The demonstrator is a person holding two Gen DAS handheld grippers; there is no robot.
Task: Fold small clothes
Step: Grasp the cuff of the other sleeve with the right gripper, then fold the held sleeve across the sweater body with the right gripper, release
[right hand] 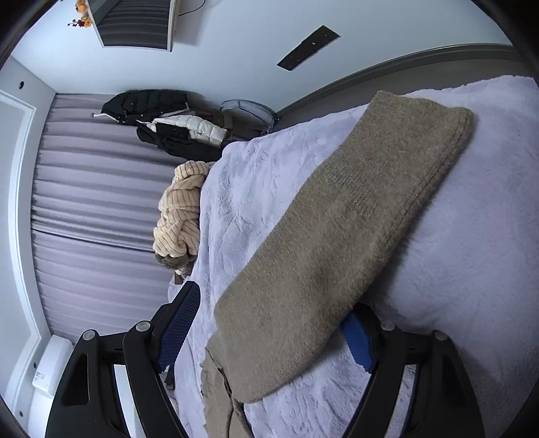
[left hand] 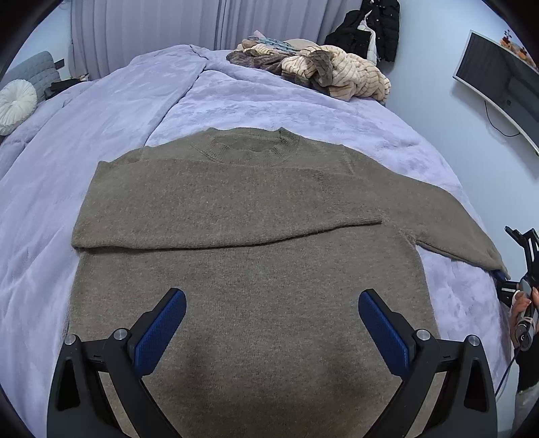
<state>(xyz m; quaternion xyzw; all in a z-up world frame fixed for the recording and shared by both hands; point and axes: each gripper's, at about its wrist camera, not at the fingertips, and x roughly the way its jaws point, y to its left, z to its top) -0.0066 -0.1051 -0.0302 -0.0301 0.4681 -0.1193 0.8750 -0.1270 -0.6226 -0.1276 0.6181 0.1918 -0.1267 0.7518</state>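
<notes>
A brown knit sweater [left hand: 252,269] lies flat on the lavender bed cover [left hand: 101,134], collar at the far side. One sleeve [left hand: 219,232] is folded across its chest. My left gripper [left hand: 273,296] hovers open over the sweater's lower body, with nothing between its fingers. The other sleeve [left hand: 438,219] stretches out to the right, where my right gripper [left hand: 505,279] meets its end. In the right wrist view this sleeve [right hand: 337,236] lies between the open jaws of the right gripper [right hand: 273,316]. One blue pad [right hand: 357,337] sits under the cloth and the other pad [right hand: 182,320] stands apart from it.
A pile of beige striped and brown clothes [left hand: 337,74] sits at the bed's far right corner. A monitor [left hand: 498,77] hangs on the right wall, and dark coats [left hand: 370,30] beside the curtains. A round white cushion [left hand: 15,104] lies far left. A person's hand [left hand: 522,306] holds the right gripper.
</notes>
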